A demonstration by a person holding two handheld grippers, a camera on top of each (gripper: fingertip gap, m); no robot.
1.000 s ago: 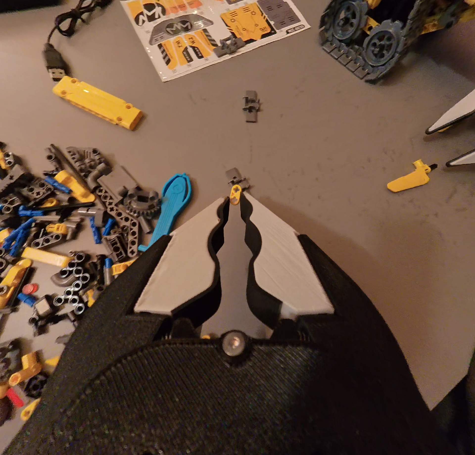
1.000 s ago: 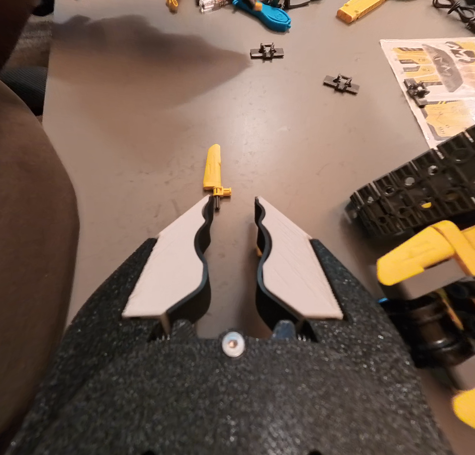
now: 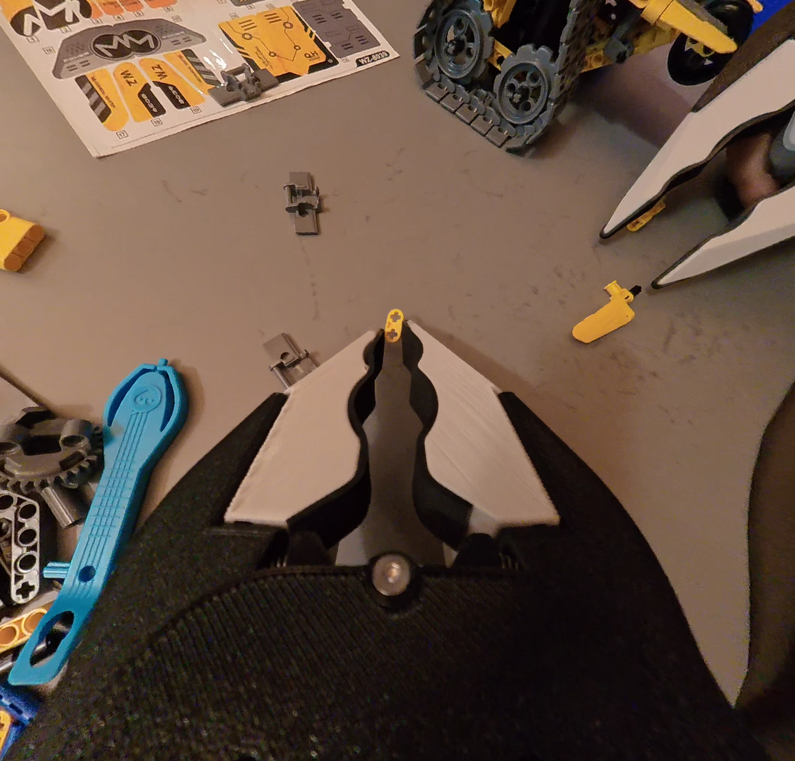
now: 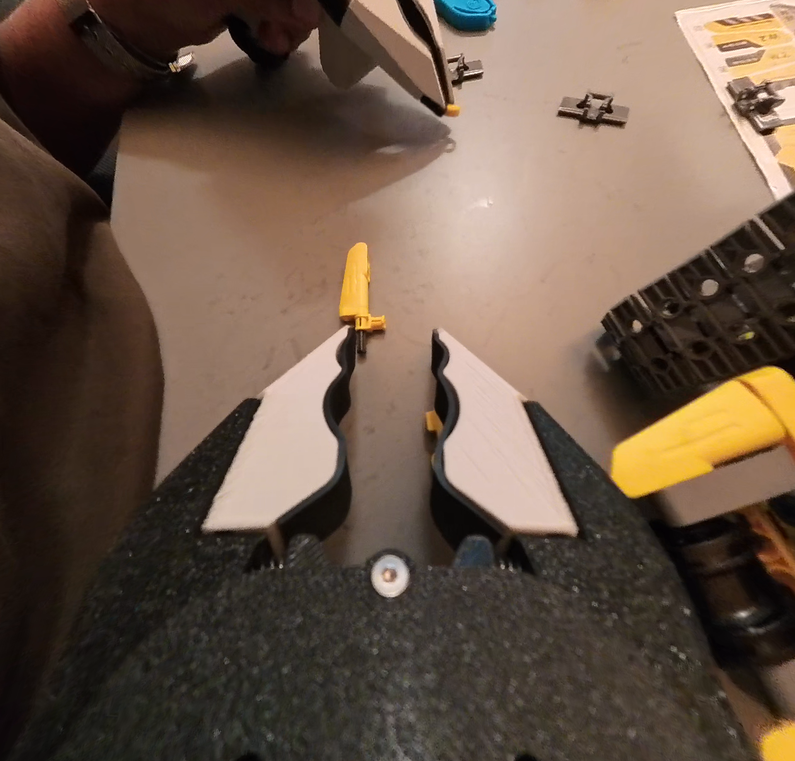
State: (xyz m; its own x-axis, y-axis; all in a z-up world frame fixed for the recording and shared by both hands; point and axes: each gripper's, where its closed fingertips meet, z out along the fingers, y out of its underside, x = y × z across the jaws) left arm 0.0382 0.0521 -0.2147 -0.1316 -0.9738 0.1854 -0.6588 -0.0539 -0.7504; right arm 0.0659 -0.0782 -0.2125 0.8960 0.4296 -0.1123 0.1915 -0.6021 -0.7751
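Observation:
My left gripper [image 3: 394,333] is shut on a small yellow two-hole link [image 3: 393,325] and holds it above the grey table [image 3: 451,233]. It shows in the right wrist view [image 4: 445,108] at the top, with the link [image 4: 452,109] at its tips. My right gripper [image 4: 391,336] is open and empty, low over the table. A yellow curved piece with a black pin [image 4: 356,286] lies just off its left fingertip. The same piece [image 3: 604,319] lies in the left wrist view, beside the right gripper [image 3: 632,263].
A yellow tracked vehicle model [image 3: 516,52] stands at the back right, also close on the right [image 4: 710,332]. A sticker sheet [image 3: 172,44], loose grey track links [image 3: 302,202], a blue tool [image 3: 107,504] and a heap of parts [image 3: 30,482] lie to the left. A person's hand [image 4: 150,22] holds the left gripper. Left tips to right tips: about 15 cm.
My left gripper has carried the yellow link forward and right, toward the right gripper and the yellow pin piece. The right gripper has stayed open in about the same place.

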